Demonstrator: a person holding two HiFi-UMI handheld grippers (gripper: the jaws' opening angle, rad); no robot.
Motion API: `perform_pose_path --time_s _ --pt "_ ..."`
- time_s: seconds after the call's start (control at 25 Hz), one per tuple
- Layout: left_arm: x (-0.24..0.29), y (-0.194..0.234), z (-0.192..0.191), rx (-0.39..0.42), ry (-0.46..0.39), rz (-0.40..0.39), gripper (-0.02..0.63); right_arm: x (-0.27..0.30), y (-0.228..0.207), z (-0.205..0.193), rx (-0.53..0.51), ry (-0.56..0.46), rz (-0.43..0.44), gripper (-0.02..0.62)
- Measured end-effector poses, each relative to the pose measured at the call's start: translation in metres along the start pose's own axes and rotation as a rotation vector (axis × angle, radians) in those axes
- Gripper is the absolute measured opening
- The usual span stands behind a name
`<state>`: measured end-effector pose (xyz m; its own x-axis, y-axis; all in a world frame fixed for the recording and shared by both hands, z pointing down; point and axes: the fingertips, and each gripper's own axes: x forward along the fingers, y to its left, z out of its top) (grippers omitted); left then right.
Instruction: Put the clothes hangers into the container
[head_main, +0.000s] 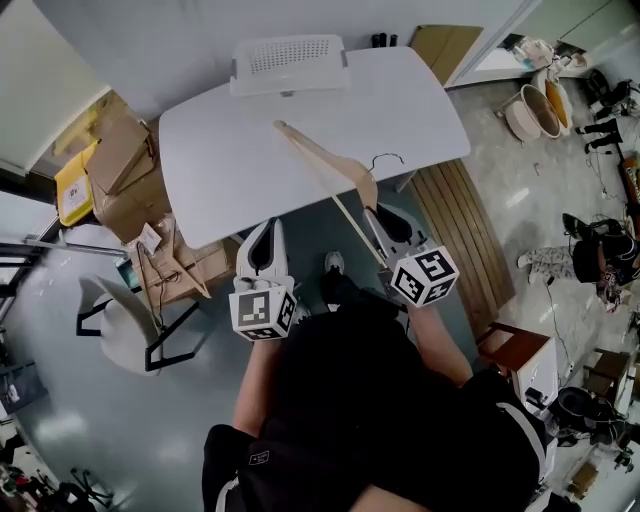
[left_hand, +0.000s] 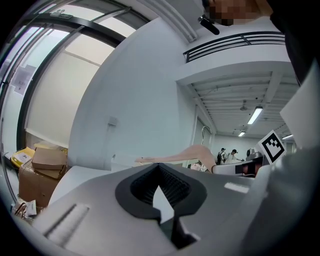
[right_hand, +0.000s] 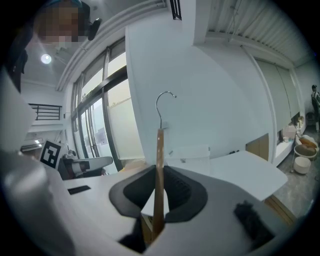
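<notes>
A wooden clothes hanger (head_main: 332, 166) with a metal hook hangs slanted over the near part of the white table (head_main: 220, 160). My right gripper (head_main: 376, 212) is shut on the hanger near its shoulder. In the right gripper view the hanger (right_hand: 159, 165) stands edge-on between the pads, hook up. The white perforated container (head_main: 290, 62) sits at the table's far edge. At the table's near edge my left gripper (head_main: 268, 226) is shut and holds nothing. The left gripper view shows its jaws (left_hand: 160, 192) together, and the hanger (left_hand: 185, 154) off to the right.
Cardboard boxes (head_main: 120, 170) are piled left of the table, and a white chair (head_main: 120, 325) stands near them. A slatted wooden panel (head_main: 455, 220) lies to the table's right. Bowls (head_main: 535, 110) and clutter sit on the floor at far right.
</notes>
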<state>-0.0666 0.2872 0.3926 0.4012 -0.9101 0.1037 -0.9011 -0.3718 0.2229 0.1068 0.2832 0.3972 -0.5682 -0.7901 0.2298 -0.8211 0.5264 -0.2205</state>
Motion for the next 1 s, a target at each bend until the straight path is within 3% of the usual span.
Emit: perform_pose_path --time_s 0.52,1.0 --pt "0.121 -0.023 0.011 -0.003 0.011 0.053 0.006 0.05 -0.092 0.024 -0.017 0.053 0.082 0.06" --pt "0.16 -0.026 0.018 0.029 0.015 0.118 0.006 0.078 -0.135 0.041 -0.017 0.047 0.137 0.06"
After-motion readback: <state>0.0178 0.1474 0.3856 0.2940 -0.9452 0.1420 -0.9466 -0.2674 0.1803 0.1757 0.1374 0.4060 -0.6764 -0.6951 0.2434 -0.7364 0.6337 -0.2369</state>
